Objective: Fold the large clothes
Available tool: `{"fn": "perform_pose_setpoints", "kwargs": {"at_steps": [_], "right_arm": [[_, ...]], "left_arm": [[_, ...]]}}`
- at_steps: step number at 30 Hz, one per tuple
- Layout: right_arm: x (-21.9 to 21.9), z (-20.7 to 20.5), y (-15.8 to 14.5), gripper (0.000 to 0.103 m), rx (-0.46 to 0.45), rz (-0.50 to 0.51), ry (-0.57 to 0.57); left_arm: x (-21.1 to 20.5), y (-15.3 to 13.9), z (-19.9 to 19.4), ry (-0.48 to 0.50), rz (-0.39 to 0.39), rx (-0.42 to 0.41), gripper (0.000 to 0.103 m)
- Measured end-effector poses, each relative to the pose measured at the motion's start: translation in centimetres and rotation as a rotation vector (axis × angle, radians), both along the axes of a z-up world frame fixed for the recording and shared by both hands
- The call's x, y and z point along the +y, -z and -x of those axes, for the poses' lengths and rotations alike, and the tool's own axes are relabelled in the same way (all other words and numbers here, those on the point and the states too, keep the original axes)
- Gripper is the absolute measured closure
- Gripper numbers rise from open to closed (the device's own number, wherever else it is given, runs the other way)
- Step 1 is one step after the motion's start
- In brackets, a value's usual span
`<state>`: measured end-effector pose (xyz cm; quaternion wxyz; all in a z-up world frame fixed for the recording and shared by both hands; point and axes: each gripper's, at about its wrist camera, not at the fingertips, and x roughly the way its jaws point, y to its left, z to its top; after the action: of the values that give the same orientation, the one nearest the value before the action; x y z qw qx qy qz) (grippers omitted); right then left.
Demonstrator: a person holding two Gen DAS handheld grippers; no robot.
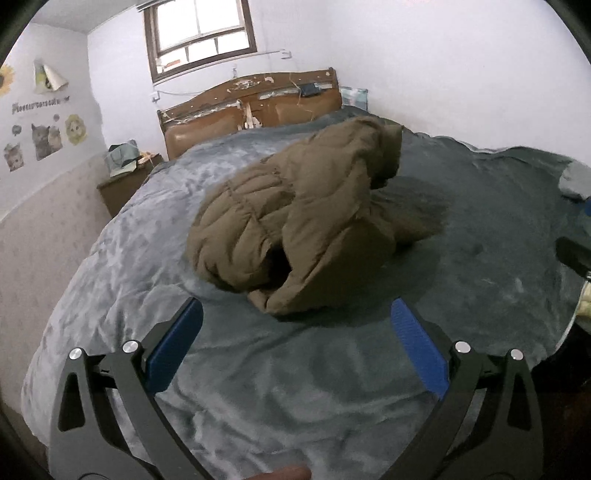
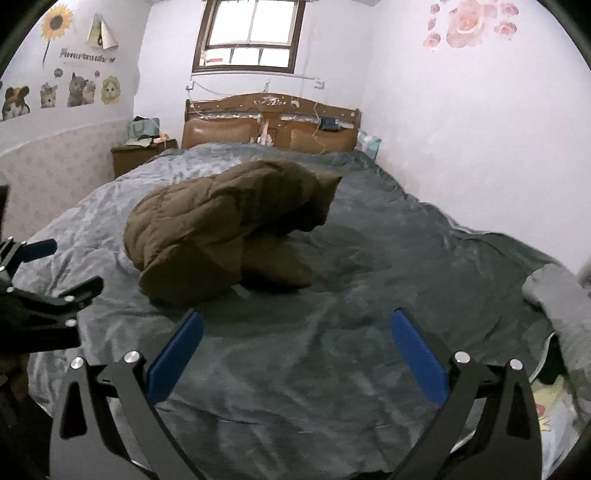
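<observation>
A brown quilted puffer jacket [image 1: 295, 221] lies crumpled in a heap in the middle of a bed with a grey-blue blanket [image 1: 295, 387]. It also shows in the right wrist view [image 2: 229, 225]. My left gripper [image 1: 295, 314] is open and empty, just short of the jacket's near edge. My right gripper [image 2: 295, 325] is open and empty over bare blanket [image 2: 314, 369], to the right of and short of the jacket. The left gripper's body [image 2: 44, 295] shows at the left edge of the right wrist view.
A wooden headboard [image 2: 273, 125] stands at the far end under a window [image 2: 251, 33]. A nightstand [image 2: 140, 155] with clutter stands left of the bed. A wall runs close along the bed's right side. A grey cloth [image 2: 561, 306] lies at the bed's right edge.
</observation>
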<state>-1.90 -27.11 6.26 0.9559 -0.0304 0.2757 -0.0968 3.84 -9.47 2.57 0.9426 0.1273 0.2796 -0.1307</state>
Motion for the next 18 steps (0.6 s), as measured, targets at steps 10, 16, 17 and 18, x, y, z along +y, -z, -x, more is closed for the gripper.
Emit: {"fn": "perform_pose_setpoints", "kwargs": {"at_steps": [10,16,17,18], "right_arm": [[-0.7,1.6,-1.5,0.002,-0.018,0.084,0.030],[-1.9,0.6,-1.9,0.002,-0.049,0.147,-0.041],[-2.1,-0.2,-1.9,0.002,-0.051,0.173,-0.058],[-2.4,-0.9,-2.1,0.002,-0.049,0.190,-0.069]], "left_arm": [[-2.9,1.6,-5.8,-0.080,-0.030,-0.040,0.003],[-3.5,2.2,-8.4,-0.095,-0.026,-0.002,0.014],[-3.5,2.5,-8.7,-0.094,-0.018,0.021,0.024],[-3.9,2.8,-9.6,-0.080,-0.009,0.048,0.031]]}}
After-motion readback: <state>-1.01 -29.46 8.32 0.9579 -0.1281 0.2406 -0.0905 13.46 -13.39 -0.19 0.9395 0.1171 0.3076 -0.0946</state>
